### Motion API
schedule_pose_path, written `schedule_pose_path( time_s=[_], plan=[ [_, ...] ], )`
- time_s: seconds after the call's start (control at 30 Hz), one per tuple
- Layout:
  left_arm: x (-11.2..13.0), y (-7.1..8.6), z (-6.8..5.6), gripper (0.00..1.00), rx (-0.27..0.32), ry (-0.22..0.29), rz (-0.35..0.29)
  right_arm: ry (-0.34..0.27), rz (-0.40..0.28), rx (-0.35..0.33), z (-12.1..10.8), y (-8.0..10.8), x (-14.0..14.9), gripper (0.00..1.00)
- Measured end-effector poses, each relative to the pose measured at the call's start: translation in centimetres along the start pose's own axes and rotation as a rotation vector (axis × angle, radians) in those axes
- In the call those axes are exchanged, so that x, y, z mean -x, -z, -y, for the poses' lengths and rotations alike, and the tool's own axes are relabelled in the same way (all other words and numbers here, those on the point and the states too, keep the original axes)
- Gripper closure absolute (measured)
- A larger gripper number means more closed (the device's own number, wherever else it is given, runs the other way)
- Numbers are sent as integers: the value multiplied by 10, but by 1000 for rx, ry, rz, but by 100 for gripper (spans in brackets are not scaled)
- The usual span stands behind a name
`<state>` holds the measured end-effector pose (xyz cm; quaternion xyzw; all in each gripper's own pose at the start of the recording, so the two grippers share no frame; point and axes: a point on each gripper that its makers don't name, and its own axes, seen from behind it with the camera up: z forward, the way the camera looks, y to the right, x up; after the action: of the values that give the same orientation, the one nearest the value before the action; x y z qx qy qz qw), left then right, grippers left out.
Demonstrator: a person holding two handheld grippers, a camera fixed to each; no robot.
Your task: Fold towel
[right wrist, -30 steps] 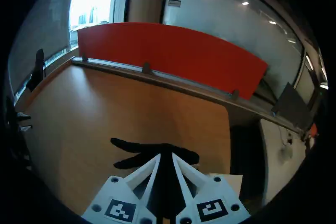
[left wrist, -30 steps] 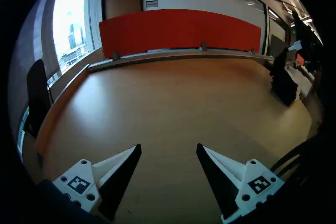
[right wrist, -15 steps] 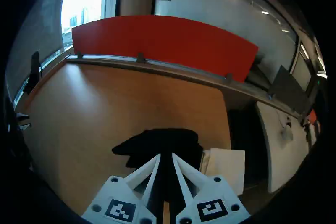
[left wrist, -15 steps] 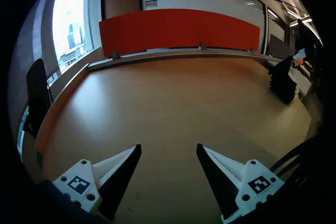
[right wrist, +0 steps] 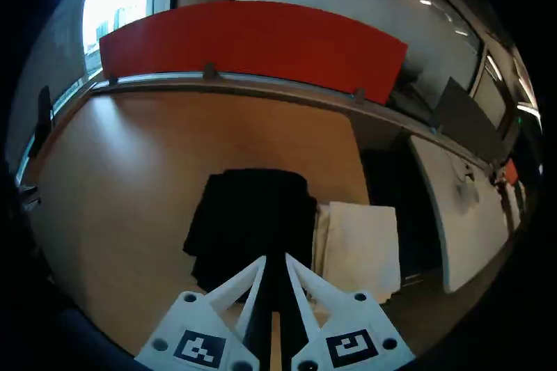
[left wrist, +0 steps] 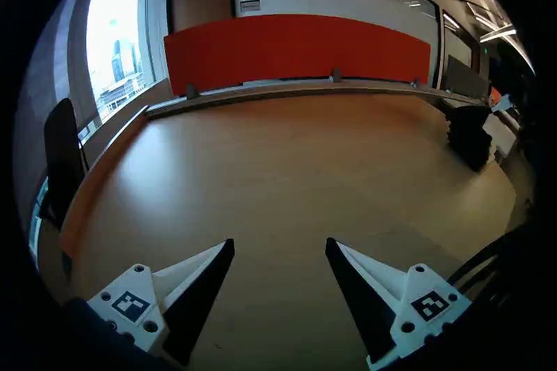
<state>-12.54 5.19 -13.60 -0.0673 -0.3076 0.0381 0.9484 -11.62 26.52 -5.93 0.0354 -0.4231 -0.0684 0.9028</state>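
Black towel [right wrist: 247, 225] lies on table [right wrist: 125, 162], 1 white cloth [right wrist: 362, 246] beside (touching).

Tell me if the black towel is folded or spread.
Roughly folded: the black towel lies as a compact, layered heap on the table, beside a white cloth.

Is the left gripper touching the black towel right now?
Apart. The left gripper view shows the left gripper open over bare table, with the black towel far off at the table's right edge.
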Motion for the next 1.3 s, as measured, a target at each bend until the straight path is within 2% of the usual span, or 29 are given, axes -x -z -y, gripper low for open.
schedule_pose_path(
  time_s=[0.6,1.3],
  plan=[
    [-1,-2,1,2,-14,-10,9,-98,118,52,-35,-20,62,97],
    [-2,-4,0,2,-17,-18,15,-123,188,66,-39,-32,95,97]
  ],
)
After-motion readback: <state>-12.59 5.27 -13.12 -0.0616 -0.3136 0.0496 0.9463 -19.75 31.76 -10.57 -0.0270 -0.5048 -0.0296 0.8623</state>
